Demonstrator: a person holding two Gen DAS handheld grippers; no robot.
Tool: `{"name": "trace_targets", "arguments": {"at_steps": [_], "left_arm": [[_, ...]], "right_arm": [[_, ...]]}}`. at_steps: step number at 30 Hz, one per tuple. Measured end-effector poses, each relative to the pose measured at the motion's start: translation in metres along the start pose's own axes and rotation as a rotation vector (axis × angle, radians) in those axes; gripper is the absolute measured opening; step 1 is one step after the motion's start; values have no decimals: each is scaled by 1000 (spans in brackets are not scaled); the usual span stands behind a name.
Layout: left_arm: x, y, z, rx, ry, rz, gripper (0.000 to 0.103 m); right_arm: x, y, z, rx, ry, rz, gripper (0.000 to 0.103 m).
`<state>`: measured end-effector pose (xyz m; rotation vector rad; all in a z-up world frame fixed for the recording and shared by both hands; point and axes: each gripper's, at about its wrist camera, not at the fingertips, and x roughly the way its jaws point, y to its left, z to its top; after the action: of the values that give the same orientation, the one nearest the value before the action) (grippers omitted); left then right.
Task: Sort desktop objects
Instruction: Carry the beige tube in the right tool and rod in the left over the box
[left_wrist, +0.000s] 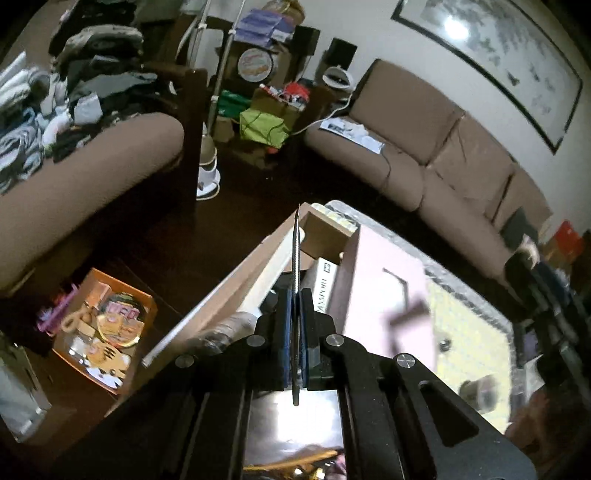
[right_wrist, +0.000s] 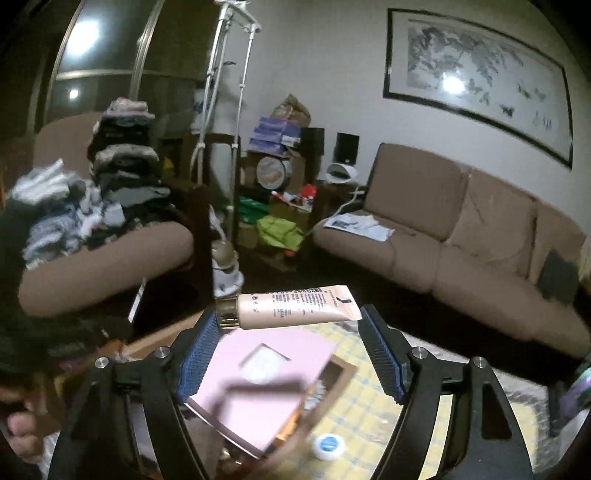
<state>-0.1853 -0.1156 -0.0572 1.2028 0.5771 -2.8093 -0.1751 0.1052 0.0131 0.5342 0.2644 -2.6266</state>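
Left gripper: your fingers are clamped on a thin metal blade above the cardboard box. Right gripper fingers hold a cream tube lengthwise over the worktop.

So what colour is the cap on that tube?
Gold, on a pale beige cosmetic tube; the cap shows best in the right wrist view.

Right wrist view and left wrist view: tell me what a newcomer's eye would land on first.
In the right wrist view, a beige cosmetic tube with a gold cap spans lengthwise between the tips of the right gripper, above a pink box lid. In the left wrist view, the left gripper is shut on a thin metal blade seen edge-on, pointing out over an open cardboard box. Behind both, a brown sofa sits under a framed ink painting.
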Motion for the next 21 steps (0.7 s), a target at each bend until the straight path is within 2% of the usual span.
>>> {"name": "trace_targets", "arguments": {"at_steps": [2,3,4,5,6,7,8,10,12,13,14,15,18,21], "left_arm": [[3,0,3,6,-4,-15,4],[7,2,6,-12,9,-58,4],[13,9,11,-64,55,-161,4],[21,19,15,-139,114,-273,4],[26,27,17,-197,134,-317,4],[29,30,19,-214,141,-317,4],[33,31,22,-214,151,-311,4],[41,30,24,-215,161,-289,4],[47,28,27,-205,155,-216,4],[49,26,29,-187,141,-172,4],[50,25,30,-175,133,-145,4],[53,22,30,-155,132,-117,4],[65,17,29,-126,155,-131,4],[70,13,30,-76,123,-100,4]], "right_arm": [[4,-3,3,44,1,3,77],[6,-7,4,79,2,-20,77],[8,-14,3,150,3,-52,77],[11,-25,2,263,2,-21,77],[14,-32,-1,339,9,45,77],[20,-40,-3,417,27,113,77],[23,-41,-3,447,29,146,77],[31,-38,0,453,40,189,77],[45,-38,-3,535,68,324,77],[56,-40,-9,637,78,408,77],[65,-39,-13,674,103,445,77],[71,-37,-13,673,119,449,77],[90,-20,-12,563,171,384,77],[100,14,-8,253,197,362,77]]}}
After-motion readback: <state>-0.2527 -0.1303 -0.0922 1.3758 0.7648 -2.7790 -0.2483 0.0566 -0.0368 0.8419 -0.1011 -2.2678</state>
